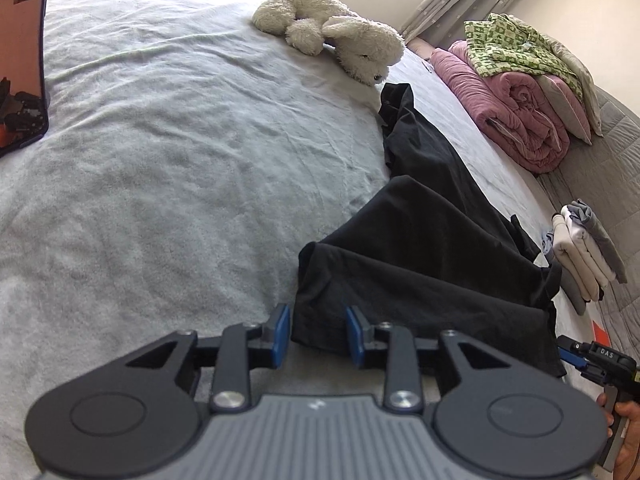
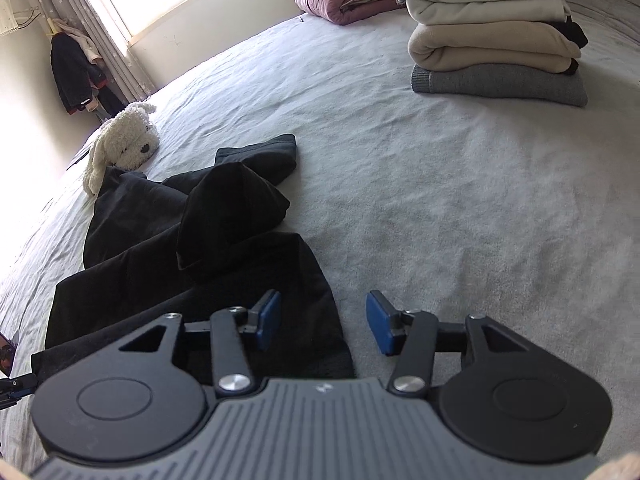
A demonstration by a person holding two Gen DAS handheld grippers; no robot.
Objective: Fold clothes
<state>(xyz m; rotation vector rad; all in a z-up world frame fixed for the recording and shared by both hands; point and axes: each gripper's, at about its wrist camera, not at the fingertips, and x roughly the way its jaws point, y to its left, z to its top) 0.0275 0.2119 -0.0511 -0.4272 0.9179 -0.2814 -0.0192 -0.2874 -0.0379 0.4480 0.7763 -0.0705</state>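
Black trousers [image 1: 420, 248] lie spread across the pale grey bed [image 1: 180, 184], their near hem directly in front of both of your tools and their far end reaching toward the white plush dog [image 1: 332, 34]. In the right wrist view part of the fabric is bunched into a raised hump [image 2: 232, 216] near the middle of the garment, with a ribbed end [image 2: 264, 156] showing beyond it.

Your left hand-held gripper [image 1: 319, 334] stands released: its blue pads [image 1: 283, 334] are apart, with the left corner of the hem lying between them, and neither pad presses on the cloth. Your right hand-held gripper [image 2: 324, 322] is also released, its jaws spread wider; its left pad sits over the right edge of the hem while the other pad hangs over bare sheet. No fabric is pinched there.

In the left wrist view you can see your right tool at the lower right edge, with a hand [image 1: 628, 440] on its handle, just beside the far corner of the hem.

A stack of folded clothes [image 2: 496, 40] in white, cream and grey rests on the bed well apart from the trousers. Farther back a pink rolled quilt [image 1: 516, 116] lies with a green patterned garment [image 1: 516, 46] on top, near the curtained window [image 2: 104, 4]. A dark tablet or screen [image 1: 22, 60] lies at the left edge of the bed.
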